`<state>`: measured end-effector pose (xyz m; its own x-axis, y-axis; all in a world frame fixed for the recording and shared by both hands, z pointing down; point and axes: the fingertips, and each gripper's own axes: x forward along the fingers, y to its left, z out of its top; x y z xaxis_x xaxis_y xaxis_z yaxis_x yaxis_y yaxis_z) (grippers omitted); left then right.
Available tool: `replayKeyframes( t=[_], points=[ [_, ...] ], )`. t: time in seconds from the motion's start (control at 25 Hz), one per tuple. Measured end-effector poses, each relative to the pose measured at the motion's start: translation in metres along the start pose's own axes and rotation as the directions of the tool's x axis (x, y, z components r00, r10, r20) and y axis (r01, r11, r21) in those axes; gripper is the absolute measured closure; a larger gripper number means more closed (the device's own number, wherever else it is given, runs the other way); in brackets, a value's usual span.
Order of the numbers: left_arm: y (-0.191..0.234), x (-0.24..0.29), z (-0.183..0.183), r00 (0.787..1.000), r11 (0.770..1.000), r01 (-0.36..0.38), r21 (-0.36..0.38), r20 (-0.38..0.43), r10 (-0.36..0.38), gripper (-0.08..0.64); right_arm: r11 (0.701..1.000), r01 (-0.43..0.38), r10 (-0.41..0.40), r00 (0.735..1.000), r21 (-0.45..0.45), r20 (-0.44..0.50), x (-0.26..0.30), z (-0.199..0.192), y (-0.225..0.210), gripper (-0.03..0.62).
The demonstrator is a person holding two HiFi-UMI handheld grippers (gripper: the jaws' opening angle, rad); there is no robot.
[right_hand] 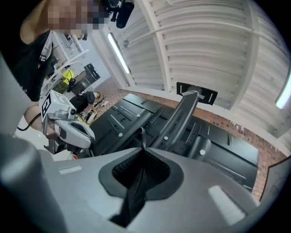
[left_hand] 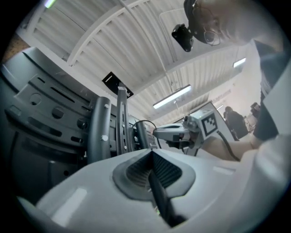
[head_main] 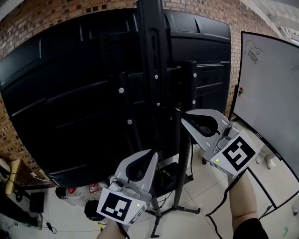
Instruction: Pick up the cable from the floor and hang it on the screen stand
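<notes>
Although its run is hard to trace against the dark screen stand (head_main: pixel 150 70), the black cable (right_hand: pixel 134 193) is held up beside the stand's column. It is pinched between the closed jaws of the right gripper (right_hand: pixel 142 150) and likewise of the left gripper (left_hand: pixel 151 152).

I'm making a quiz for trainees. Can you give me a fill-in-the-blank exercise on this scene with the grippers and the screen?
1. The left gripper is shut on a black ____.
2. In the head view, the right gripper is held ____ than the left one.
3. The wall behind the screen is made of ____.

Missing words: cable; higher; brick.
</notes>
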<state>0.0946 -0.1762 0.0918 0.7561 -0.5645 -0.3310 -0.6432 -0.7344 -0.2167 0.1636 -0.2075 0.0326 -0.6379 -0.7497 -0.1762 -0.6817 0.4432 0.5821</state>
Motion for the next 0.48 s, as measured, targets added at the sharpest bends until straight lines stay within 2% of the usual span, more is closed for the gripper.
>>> replayKeyframes(
  t=[0.16, 0.32, 0.48],
  points=[
    [0.004, 0.014, -0.016, 0.998, 0.999, 0.035, -0.012, -0.061, -0.035, 0.555, 0.995, 0.052, -0.052, 0.999, -0.083, 0.004, 0.007, 0.008, -0.021, 0.577],
    [0.007, 0.022, -0.012, 0.994, 0.996, 0.084, 0.008, -0.064, -0.084, 0.555, 0.986, 0.129, -0.132, 0.991, -0.107, -0.02, 0.012, 0.017, -0.04, 0.577],
    [0.011, 0.036, -0.008, 0.994, 0.995, 0.098, -0.019, -0.045, -0.098, 0.555, 0.977, 0.179, -0.185, 0.982, -0.118, -0.044, 0.014, 0.026, -0.067, 0.577]
  ],
)
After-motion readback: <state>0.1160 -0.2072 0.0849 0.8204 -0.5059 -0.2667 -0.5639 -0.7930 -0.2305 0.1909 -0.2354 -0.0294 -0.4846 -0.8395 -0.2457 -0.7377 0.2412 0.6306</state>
